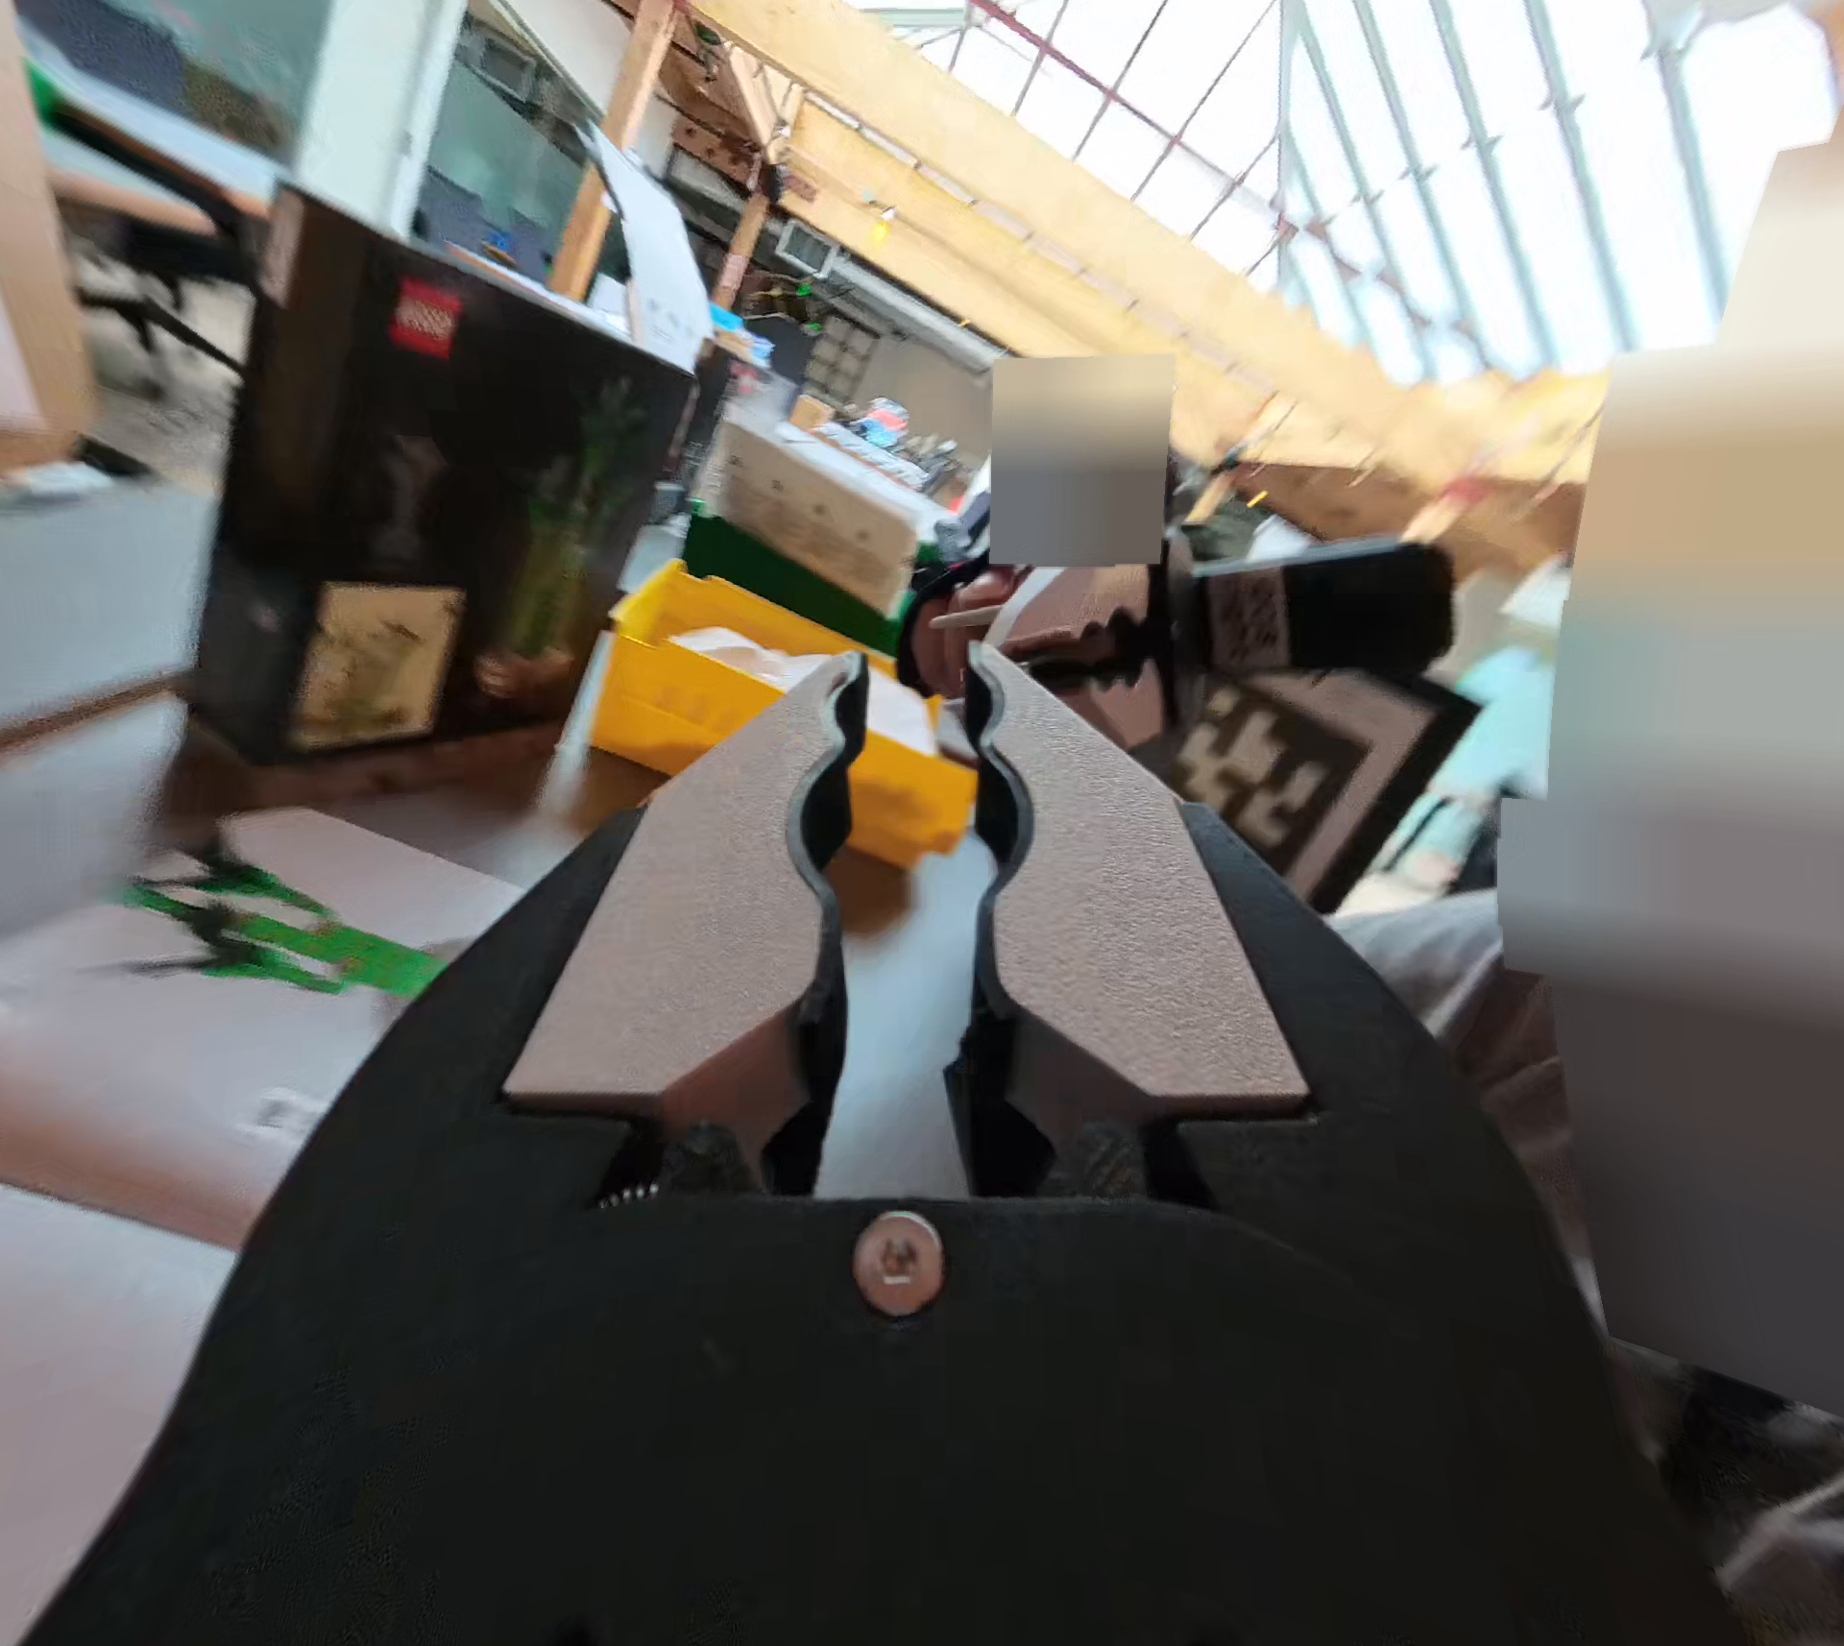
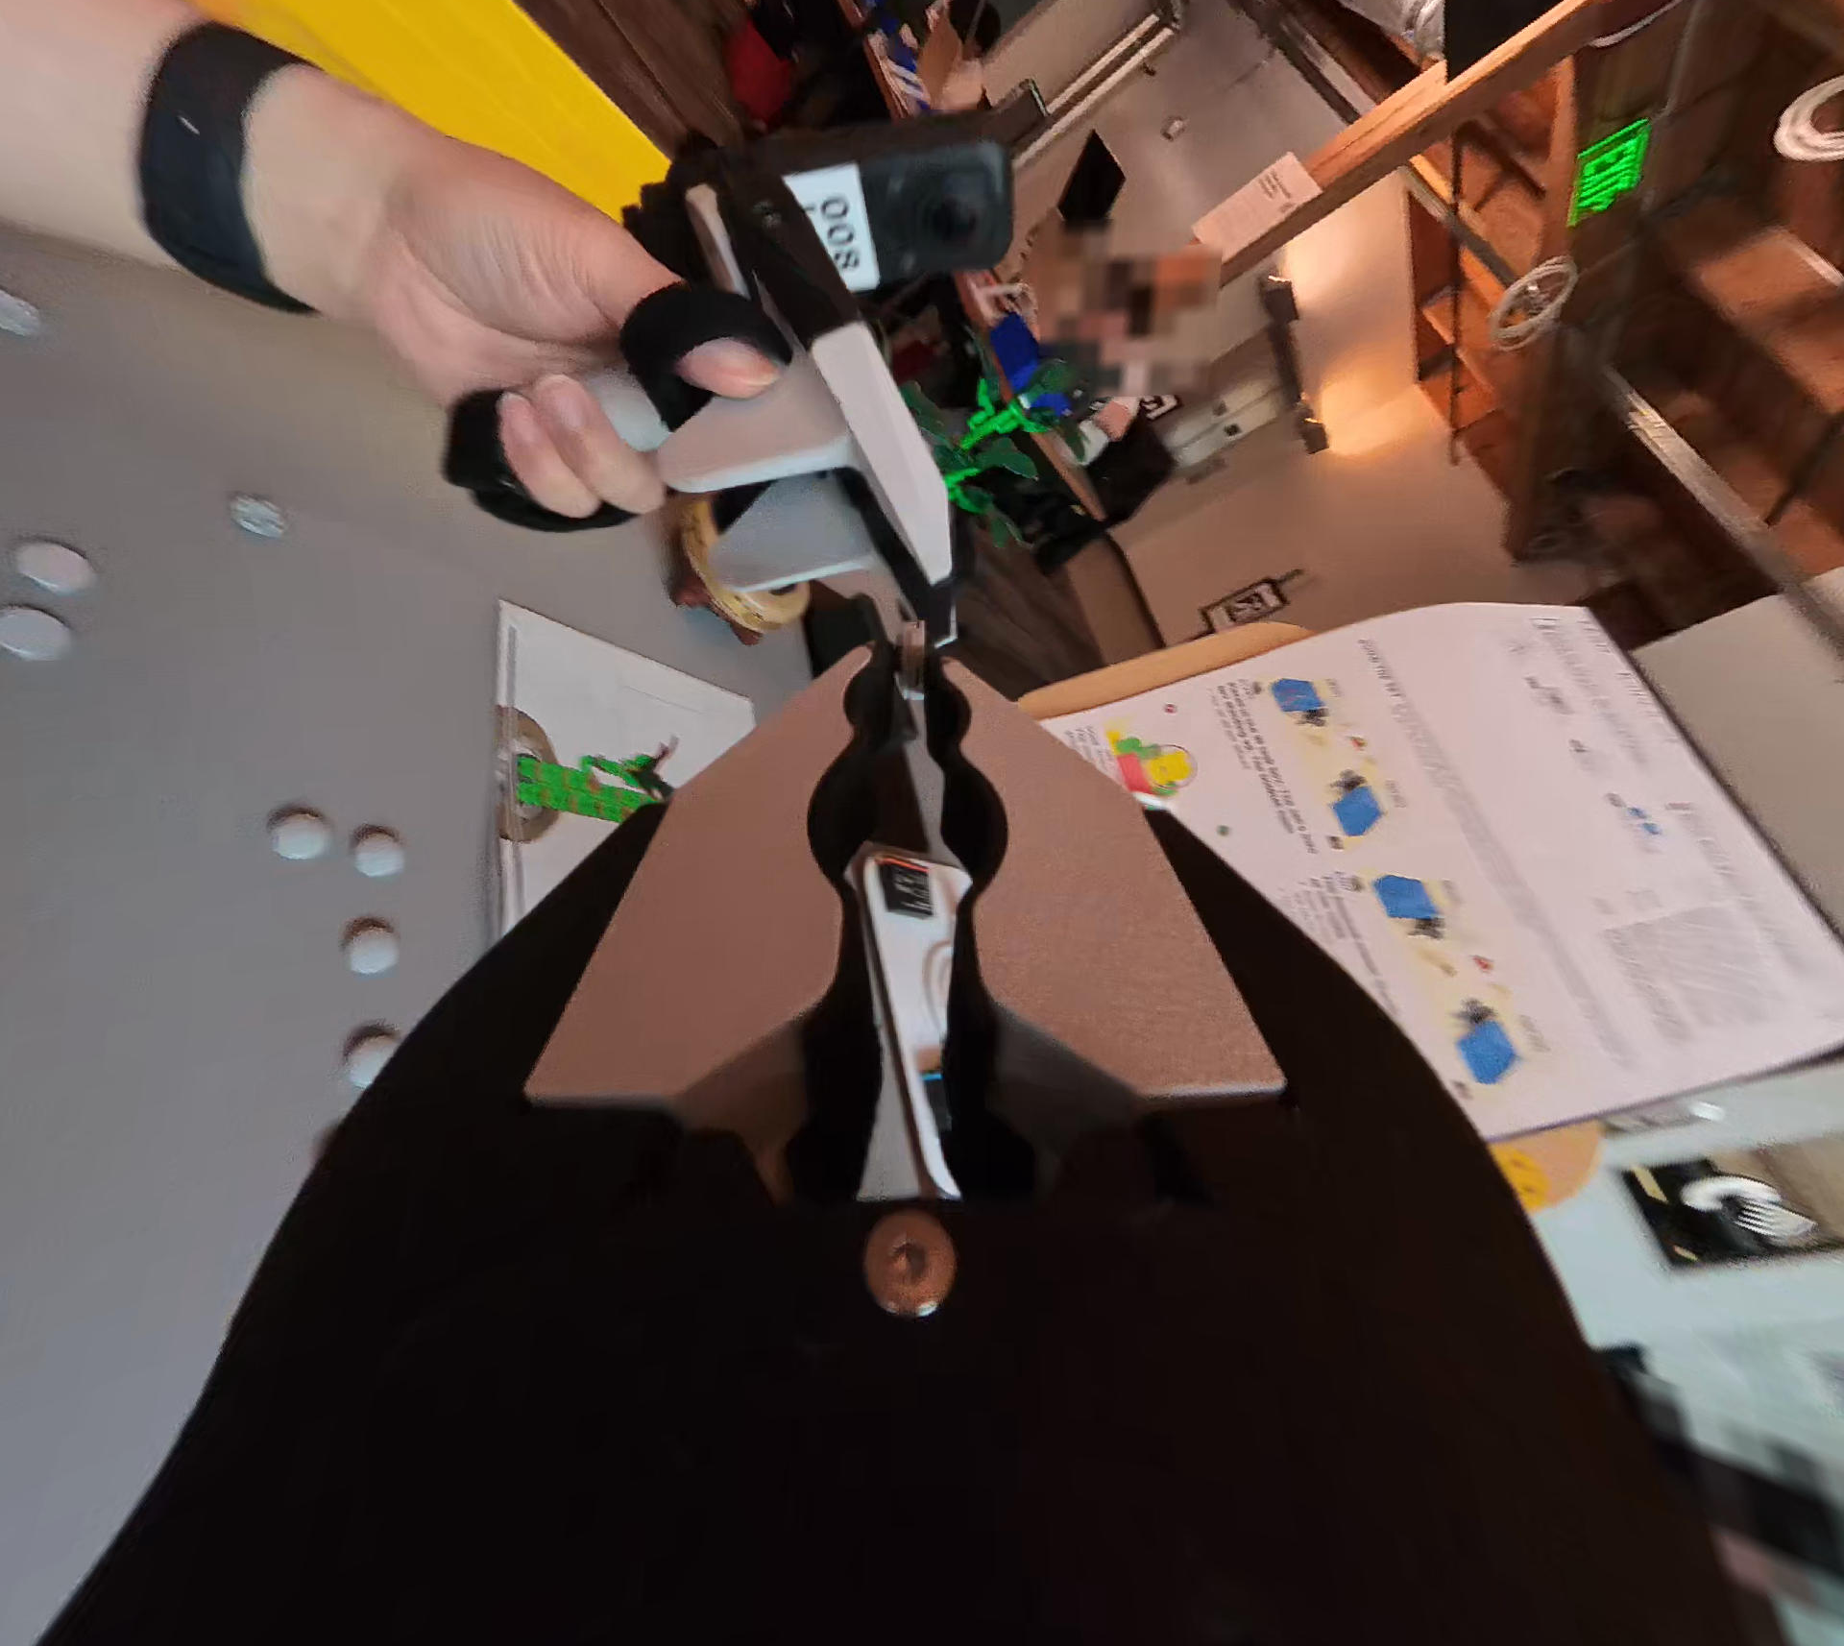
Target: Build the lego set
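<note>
Two grippers are up off the grey tabletop (image 2: 150,700), and both views are tilted and smeared with blur. Left gripper (image 1: 913,680), brown textured fingers (image 1: 698,890) on a black body, stands with a narrow gap and nothing between them, pointing toward the yellow plastic bin (image 1: 679,690) at the far side of the tabletop. Just left of that bin stands the tall black lego box (image 1: 429,501) with a plant picture on its front. Right gripper (image 2: 903,680) has its brown fingers (image 2: 1098,880) closed to a thin slit on a flat white strip-like packet (image 2: 913,999) that runs lengthwise between them; what the packet is, I cannot tell. Straight ahead of it, the person's left hand (image 2: 479,281), with a black wrist strap and black finger loops, grips the white handle of the other gripper, its small black camera (image 2: 938,211) on top. Green lego pieces (image 2: 584,785) lie on a white sheet (image 2: 599,690) on the tabletop, left of the right fingers. An open white instruction booklet (image 2: 1497,850) with blue and yellow drawings lies to the right. Small white round discs (image 2: 299,835) dot the tabletop toward its left edge.
</note>
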Tool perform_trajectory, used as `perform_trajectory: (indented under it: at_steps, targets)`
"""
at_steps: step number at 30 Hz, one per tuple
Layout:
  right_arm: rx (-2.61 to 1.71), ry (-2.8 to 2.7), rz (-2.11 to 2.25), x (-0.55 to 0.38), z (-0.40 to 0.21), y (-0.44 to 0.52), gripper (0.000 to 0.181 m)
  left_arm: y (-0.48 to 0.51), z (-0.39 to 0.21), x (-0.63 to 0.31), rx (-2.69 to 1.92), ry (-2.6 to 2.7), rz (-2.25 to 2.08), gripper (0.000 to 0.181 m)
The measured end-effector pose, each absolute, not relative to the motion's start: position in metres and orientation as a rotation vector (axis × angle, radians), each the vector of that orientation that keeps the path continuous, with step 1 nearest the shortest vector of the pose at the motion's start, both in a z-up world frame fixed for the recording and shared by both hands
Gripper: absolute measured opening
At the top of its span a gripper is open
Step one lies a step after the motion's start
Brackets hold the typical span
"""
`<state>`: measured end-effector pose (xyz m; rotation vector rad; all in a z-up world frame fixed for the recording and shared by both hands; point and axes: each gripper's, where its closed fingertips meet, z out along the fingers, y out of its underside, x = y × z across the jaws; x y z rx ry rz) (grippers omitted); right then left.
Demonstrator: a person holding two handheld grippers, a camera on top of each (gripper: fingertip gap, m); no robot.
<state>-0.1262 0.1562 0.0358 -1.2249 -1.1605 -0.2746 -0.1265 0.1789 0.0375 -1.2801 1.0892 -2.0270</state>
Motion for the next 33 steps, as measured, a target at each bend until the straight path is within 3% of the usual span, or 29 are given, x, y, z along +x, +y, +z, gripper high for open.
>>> perform_trajectory:
  at_steps: [1,7,12,16,20,33]
  targets:
    - [-1.235,-1.164,-0.224,-0.127,0.036,0.154,0.004,0.176,0.041,-0.131,-1.209,1.154,-1.9,0.021]
    - [-1.268,-1.189,-0.014,-0.137,0.036,0.139,0.005,0.14,0.046,-0.147,-0.866,1.442,-1.387,0.018]
    - [-1.28,-1.227,0.081,-0.144,0.034,0.129,0.005,0.131,0.041,-0.144,-0.767,1.492,-1.101,0.001]
    - [-1.286,-1.245,0.116,-0.148,0.031,0.127,0.005,0.121,0.032,-0.143,-0.742,1.565,-1.067,0.015]
    - [-1.286,-1.256,0.135,-0.149,0.03,0.125,0.005,0.119,0.028,-0.142,-0.733,1.585,-1.066,0.006]
    - [-1.286,-1.287,0.204,-0.151,0.025,0.119,0.006,0.11,0.02,-0.142,-0.689,1.65,-1.022,0.003]
